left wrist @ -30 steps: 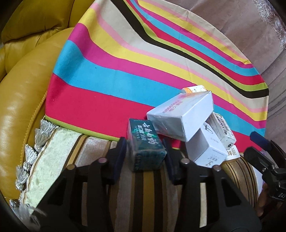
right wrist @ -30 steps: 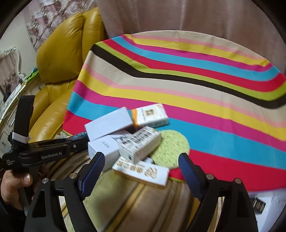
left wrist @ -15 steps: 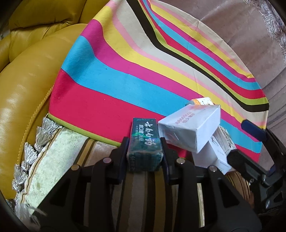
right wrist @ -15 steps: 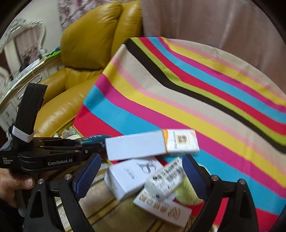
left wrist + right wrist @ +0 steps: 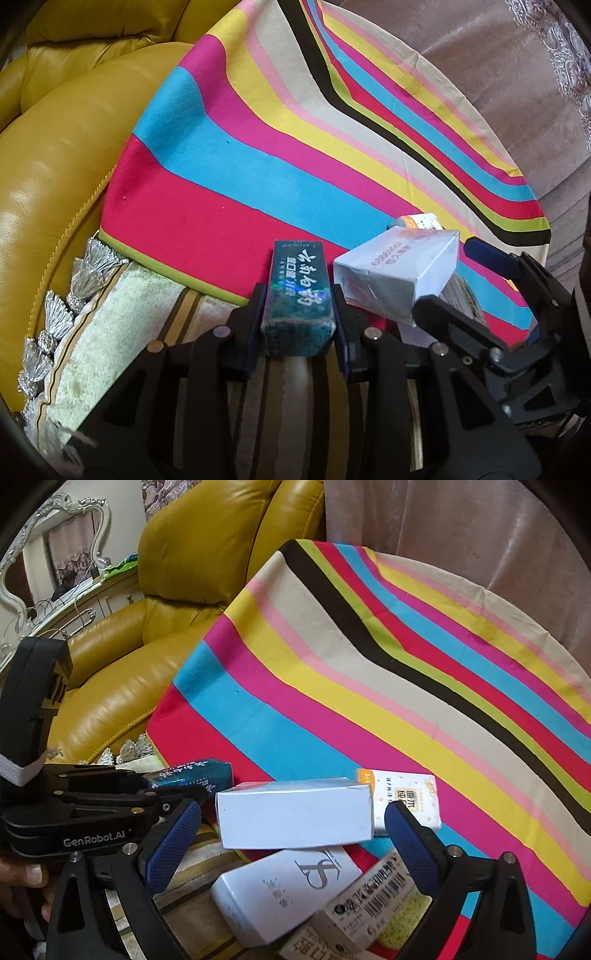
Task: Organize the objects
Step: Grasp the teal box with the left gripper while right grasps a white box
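The left gripper (image 5: 298, 317) is clamping a dark teal box (image 5: 298, 291) between its two black fingers (image 5: 255, 325), pressing on both long sides, with the box's printed top facing up and its far end pointing toward the striped cloth (image 5: 258, 155). The box is sitting over the edge where the cloth meets a brown and cream striped cushion (image 5: 288, 398) with silver tassels (image 5: 74, 284). Just to the right, a white box (image 5: 399, 273) is lying tilted, and an orange and white box (image 5: 419, 222) is peeking out behind it. The right gripper (image 5: 291, 849) is hanging released, its blue padded fingers (image 5: 173, 845) spread wide and touching nothing. Between them, a pile of boxes is resting on the cloth's near edge: the white box (image 5: 295, 814) is lying across a second white box with a grey logo (image 5: 284, 890), beside a barcode box (image 5: 369, 897), and the orange and white box (image 5: 402, 797) is sitting behind the right finger. A pale green pad (image 5: 402, 919) is showing under the pile. From this side, the left gripper (image 5: 177, 786) is reaching in with the teal box (image 5: 192, 773). A yellow leather sofa (image 5: 207, 554) is sitting behind the cloth.
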A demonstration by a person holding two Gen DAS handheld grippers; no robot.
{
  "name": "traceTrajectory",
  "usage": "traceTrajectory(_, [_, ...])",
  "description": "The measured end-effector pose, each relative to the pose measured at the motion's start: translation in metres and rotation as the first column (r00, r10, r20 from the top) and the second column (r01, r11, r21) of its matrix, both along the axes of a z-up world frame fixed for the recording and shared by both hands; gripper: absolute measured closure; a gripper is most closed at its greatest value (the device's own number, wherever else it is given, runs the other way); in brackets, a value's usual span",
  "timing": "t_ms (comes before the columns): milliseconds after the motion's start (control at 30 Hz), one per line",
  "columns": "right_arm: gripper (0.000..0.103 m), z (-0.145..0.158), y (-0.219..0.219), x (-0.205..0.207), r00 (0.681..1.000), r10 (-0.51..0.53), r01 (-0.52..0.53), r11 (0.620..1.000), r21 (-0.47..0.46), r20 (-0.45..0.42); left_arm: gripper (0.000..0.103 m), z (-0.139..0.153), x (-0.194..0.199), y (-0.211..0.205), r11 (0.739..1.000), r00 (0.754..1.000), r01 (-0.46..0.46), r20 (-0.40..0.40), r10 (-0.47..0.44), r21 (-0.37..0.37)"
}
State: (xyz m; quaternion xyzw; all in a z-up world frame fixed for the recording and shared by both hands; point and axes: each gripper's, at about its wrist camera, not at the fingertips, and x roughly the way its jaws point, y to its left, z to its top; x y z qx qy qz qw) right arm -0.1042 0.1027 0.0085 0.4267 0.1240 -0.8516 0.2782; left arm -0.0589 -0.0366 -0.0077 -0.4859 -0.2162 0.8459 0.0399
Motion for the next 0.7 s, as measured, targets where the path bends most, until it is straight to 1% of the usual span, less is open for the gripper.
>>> traceTrajectory(167, [0.002, -0.008, -0.005, -0.009, 1.0, 0.002, -0.002, 1.0, 0.022, 0.016, 0.066, -0.003, -0.001, -0.001, 1.0, 1.0, -0.005, 0.003, 0.005, 0.008])
traceTrajectory(367, [0.003, -0.019, -0.004, -0.02, 0.998, -0.01, 0.008, 1.0, 0.028, 0.067, 0.066, -0.004, -0.002, -0.001, 1.0, 1.0, -0.014, -0.001, 0.014, 0.011])
traceTrajectory(400, [0.003, -0.021, -0.005, -0.02, 0.997, -0.008, 0.006, 1.0, 0.03, 0.074, 0.066, -0.005, -0.002, -0.001, 1.0, 1.0, -0.015, -0.002, 0.016, 0.01])
traceTrajectory(467, [0.011, -0.022, -0.007, -0.018, 0.997, 0.008, -0.011, 0.999, 0.034, 0.078, 0.066, -0.005, -0.002, -0.002, 1.0, 1.0, -0.022, -0.005, 0.022, 0.006])
traceTrajectory(533, [0.011, -0.021, -0.007, -0.017, 0.998, 0.01, -0.013, 0.999, 0.038, 0.065, 0.066, -0.004, -0.002, -0.003, 1.0, 1.0, -0.027, -0.011, 0.027, 0.002])
traceTrajectory(700, [0.012, -0.01, -0.002, -0.009, 1.0, 0.008, -0.008, 1.0, 0.003, 0.009, 0.066, 0.002, 0.001, -0.002, 0.999, 0.998, -0.037, -0.05, 0.035, -0.022])
